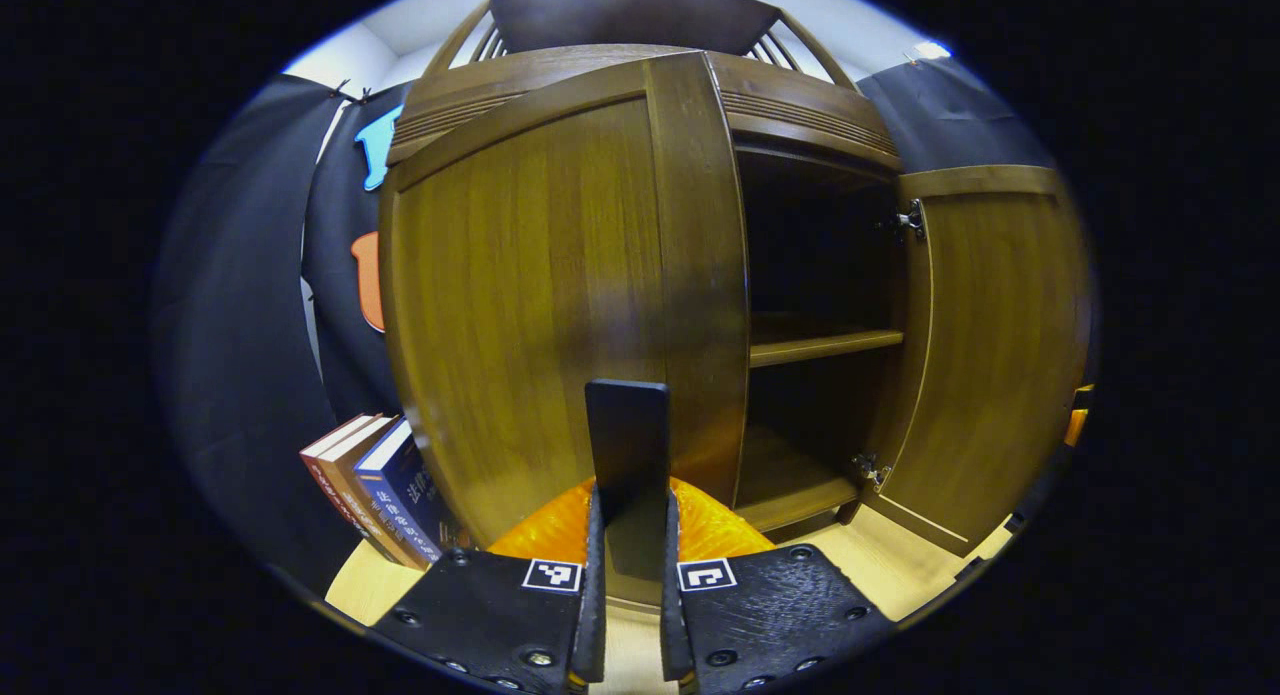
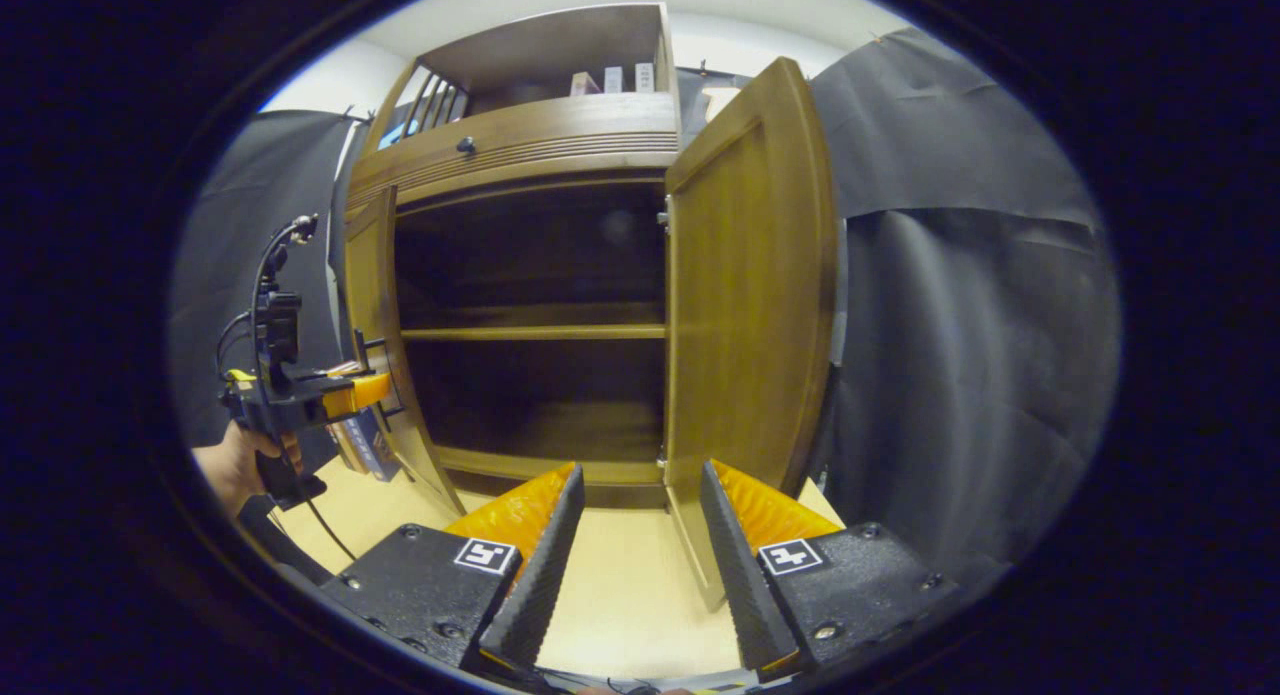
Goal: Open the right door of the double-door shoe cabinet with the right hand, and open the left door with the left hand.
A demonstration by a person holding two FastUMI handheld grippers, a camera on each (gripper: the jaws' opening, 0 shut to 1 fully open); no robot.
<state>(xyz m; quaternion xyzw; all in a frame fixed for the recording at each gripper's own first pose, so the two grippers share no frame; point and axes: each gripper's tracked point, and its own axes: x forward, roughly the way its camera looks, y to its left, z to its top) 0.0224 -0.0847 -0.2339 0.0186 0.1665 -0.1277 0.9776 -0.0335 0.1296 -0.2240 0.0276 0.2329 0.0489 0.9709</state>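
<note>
The wooden shoe cabinet fills the left gripper view. Its left door is swung partway out, and my left gripper is shut on the door's dark upright handle. The right door stands wide open. In the right gripper view, my right gripper is open and holds nothing, just in front of the lower edge of the open right door. The left door shows ajar there, with the left gripper at its edge, held by a hand. Inside, a shelf is bare.
Several books lean against the cabinet's left side on the pale floor. A drawer with a small knob sits above the doors, under an open top shelf. Black cloth walls close in on both sides.
</note>
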